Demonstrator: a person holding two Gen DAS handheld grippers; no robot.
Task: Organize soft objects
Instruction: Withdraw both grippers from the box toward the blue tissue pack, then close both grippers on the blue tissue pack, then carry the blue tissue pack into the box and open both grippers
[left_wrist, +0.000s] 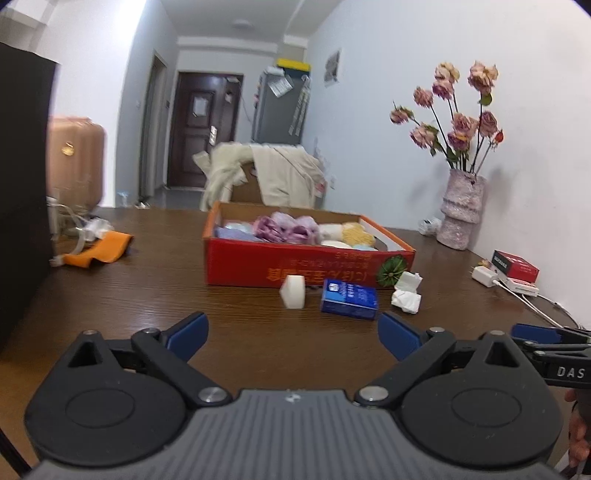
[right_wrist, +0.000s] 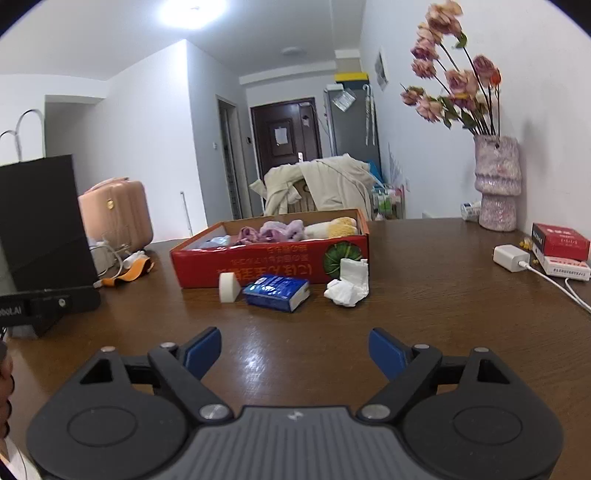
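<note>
A red cardboard box (left_wrist: 258, 264) (right_wrist: 258, 264) on the brown table holds purple, blue, white and yellow soft items (left_wrist: 291, 227) (right_wrist: 280, 229). In front of it lie a white sponge block (left_wrist: 293, 291) (right_wrist: 228, 288), a blue tissue pack (left_wrist: 349, 299) (right_wrist: 277, 291) and crumpled white tissues (left_wrist: 406, 295) (right_wrist: 349, 284). My left gripper (left_wrist: 291, 338) is open and empty, just short of the sponge and pack. My right gripper (right_wrist: 295, 350) is open and empty, further back from them; its tip shows at the right of the left wrist view (left_wrist: 535, 334).
A pink vase of dried roses (left_wrist: 461, 210) (right_wrist: 496, 184), red boxes (right_wrist: 559, 242) and a white charger with cable (right_wrist: 511, 258) stand at the right by the wall. A black bag (right_wrist: 40, 218), cables and an orange cloth (left_wrist: 99, 251) are at the left.
</note>
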